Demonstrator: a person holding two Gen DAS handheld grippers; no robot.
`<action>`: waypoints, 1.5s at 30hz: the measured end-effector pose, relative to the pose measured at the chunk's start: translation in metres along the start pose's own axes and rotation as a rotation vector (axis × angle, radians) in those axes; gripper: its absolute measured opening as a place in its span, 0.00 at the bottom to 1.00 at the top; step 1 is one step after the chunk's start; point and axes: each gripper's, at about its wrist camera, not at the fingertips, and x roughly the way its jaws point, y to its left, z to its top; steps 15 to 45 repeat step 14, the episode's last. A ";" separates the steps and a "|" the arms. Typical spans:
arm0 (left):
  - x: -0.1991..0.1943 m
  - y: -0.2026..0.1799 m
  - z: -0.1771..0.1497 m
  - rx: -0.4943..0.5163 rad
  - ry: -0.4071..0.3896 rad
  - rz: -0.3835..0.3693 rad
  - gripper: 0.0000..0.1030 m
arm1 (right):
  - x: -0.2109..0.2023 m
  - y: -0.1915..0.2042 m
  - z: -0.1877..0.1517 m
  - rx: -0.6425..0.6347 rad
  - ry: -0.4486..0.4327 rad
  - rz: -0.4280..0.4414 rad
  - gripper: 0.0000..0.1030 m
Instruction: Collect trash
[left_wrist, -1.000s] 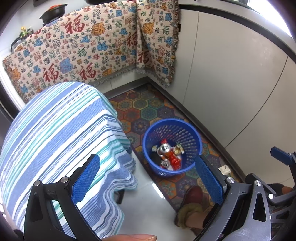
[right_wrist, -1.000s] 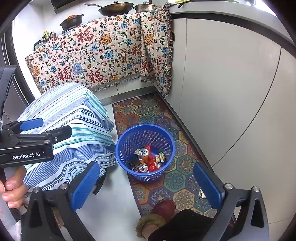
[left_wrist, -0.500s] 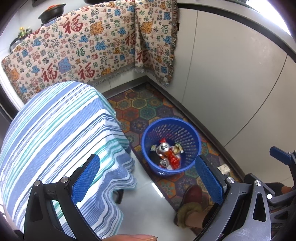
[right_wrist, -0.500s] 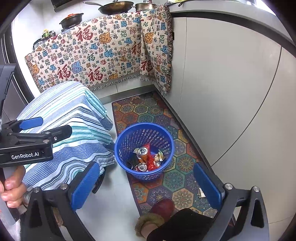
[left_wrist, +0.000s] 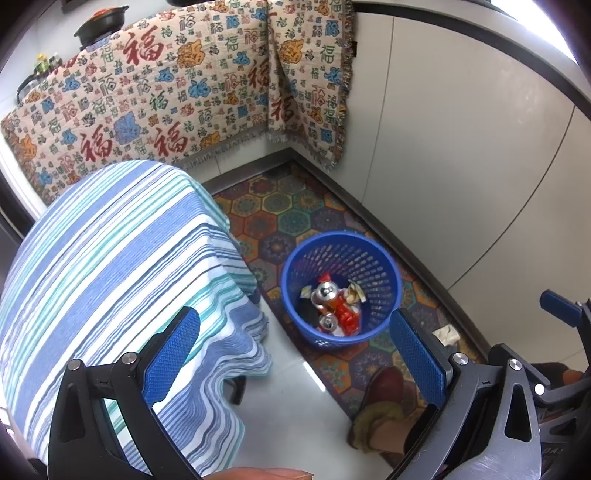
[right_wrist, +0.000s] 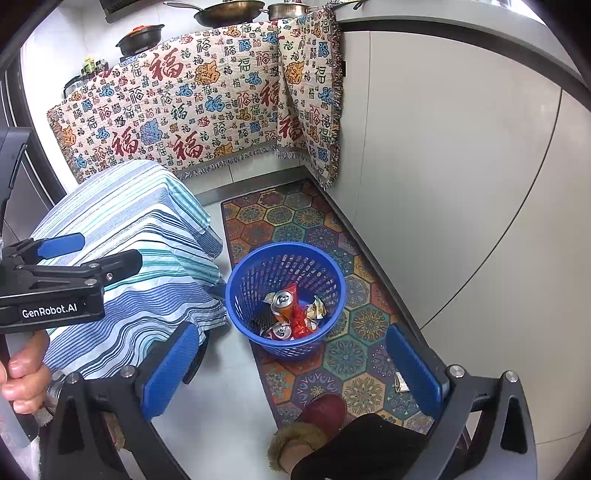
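Observation:
A blue mesh basket (left_wrist: 384, 273) (right_wrist: 240, 280) stands on the patterned floor mat and holds crushed cans (left_wrist: 327, 293) (right_wrist: 282, 299), a red wrapper (right_wrist: 297, 317) and crumpled paper. A small crumpled scrap (left_wrist: 447, 334) (right_wrist: 400, 382) lies on the mat by the cabinet, right of the basket. My left gripper (left_wrist: 295, 354) hangs open and empty high above the floor, between table and basket. My right gripper (right_wrist: 291, 365) is also open and empty, above the mat in front of the basket. The left gripper's body (right_wrist: 55, 280) shows at the left of the right wrist view.
A table under a blue striped cloth (left_wrist: 110, 266) (right_wrist: 129, 229) stands left of the basket. Cabinets (right_wrist: 461, 166) run along the right, draped at the back with a patterned cloth (right_wrist: 207, 107); pans sit on top. A person's slippered foot (right_wrist: 325, 413) rests on the mat.
Both views have shifted slightly; the basket sits a little lower and further left in frame. Both grippers stay open and empty.

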 end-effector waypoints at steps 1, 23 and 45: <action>0.000 0.000 0.001 0.000 0.000 0.000 0.99 | 0.000 0.000 0.000 0.000 0.000 0.001 1.00; 0.000 -0.002 -0.006 0.003 -0.003 -0.035 0.94 | 0.002 0.000 -0.003 0.011 0.008 -0.009 1.00; 0.000 -0.002 -0.006 0.003 -0.003 -0.035 0.94 | 0.002 0.000 -0.003 0.011 0.008 -0.009 1.00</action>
